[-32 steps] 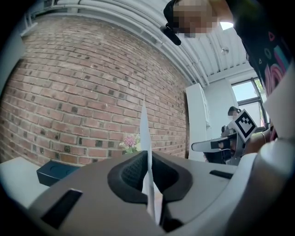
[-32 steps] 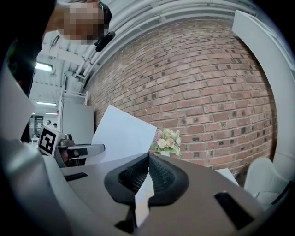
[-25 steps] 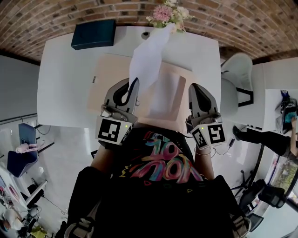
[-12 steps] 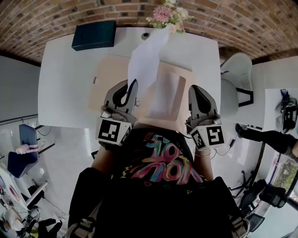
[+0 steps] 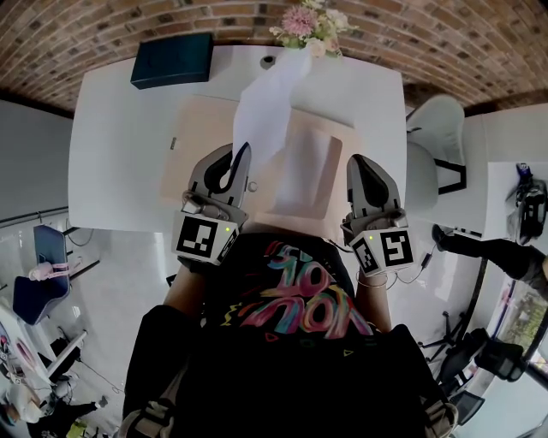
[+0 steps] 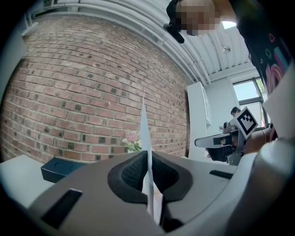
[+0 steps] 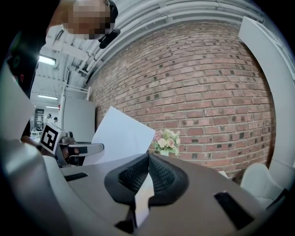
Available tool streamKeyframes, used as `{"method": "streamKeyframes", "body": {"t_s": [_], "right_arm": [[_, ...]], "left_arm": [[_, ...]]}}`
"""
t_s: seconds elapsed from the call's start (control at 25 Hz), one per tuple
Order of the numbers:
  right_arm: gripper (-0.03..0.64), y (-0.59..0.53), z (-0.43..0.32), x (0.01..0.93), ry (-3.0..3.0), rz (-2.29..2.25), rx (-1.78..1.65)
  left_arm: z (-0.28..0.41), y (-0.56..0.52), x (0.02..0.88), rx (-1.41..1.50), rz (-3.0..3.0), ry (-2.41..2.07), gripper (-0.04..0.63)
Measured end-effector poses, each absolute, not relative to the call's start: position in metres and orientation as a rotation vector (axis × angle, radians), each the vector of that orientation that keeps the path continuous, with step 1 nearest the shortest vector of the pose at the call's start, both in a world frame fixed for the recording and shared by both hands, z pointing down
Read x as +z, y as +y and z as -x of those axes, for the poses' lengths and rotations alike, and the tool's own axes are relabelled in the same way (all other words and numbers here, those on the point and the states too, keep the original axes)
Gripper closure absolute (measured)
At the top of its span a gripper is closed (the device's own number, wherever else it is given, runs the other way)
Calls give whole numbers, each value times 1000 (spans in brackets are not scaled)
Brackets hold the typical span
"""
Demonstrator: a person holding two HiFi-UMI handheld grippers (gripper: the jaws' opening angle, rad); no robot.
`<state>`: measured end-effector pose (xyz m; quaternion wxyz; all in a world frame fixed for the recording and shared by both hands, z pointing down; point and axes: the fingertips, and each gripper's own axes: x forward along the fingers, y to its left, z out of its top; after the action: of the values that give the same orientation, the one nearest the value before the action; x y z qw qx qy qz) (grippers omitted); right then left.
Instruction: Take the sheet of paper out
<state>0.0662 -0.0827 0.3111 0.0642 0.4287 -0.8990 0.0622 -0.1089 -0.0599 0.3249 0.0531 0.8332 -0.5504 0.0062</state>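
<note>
A white sheet of paper [image 5: 265, 107] stands lifted above a tan folder [image 5: 201, 137] that lies flat on the white table [image 5: 120, 145]. My left gripper [image 5: 244, 150] is shut on the sheet's lower edge. In the left gripper view the paper [image 6: 144, 133] rises edge-on from between the pads of that gripper [image 6: 148, 156]. My right gripper [image 5: 354, 161] hovers at the folder's right edge. Its pads meet at the tips [image 7: 147, 156] and nothing sticks out past them. From the right gripper view the sheet [image 7: 122, 136] shows at the left.
A dark blue box [image 5: 171, 62] sits at the table's far left corner and a vase of flowers [image 5: 308, 21] at the far middle, before a brick wall. A clear sleeve [image 5: 308, 171] lies on the folder. A white chair [image 5: 432, 154] stands right of the table.
The left gripper and the held sheet have crept slightly to the left. The right gripper has kept still.
</note>
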Motion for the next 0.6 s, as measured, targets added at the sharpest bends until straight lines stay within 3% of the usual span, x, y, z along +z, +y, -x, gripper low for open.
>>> {"method": "streamKeyframes", "body": {"t_s": [0.6], "right_arm": [[597, -89, -63, 313, -2729, -1261, 198]], "left_arm": [[110, -65, 329, 37, -2520, -1667, 572]]}}
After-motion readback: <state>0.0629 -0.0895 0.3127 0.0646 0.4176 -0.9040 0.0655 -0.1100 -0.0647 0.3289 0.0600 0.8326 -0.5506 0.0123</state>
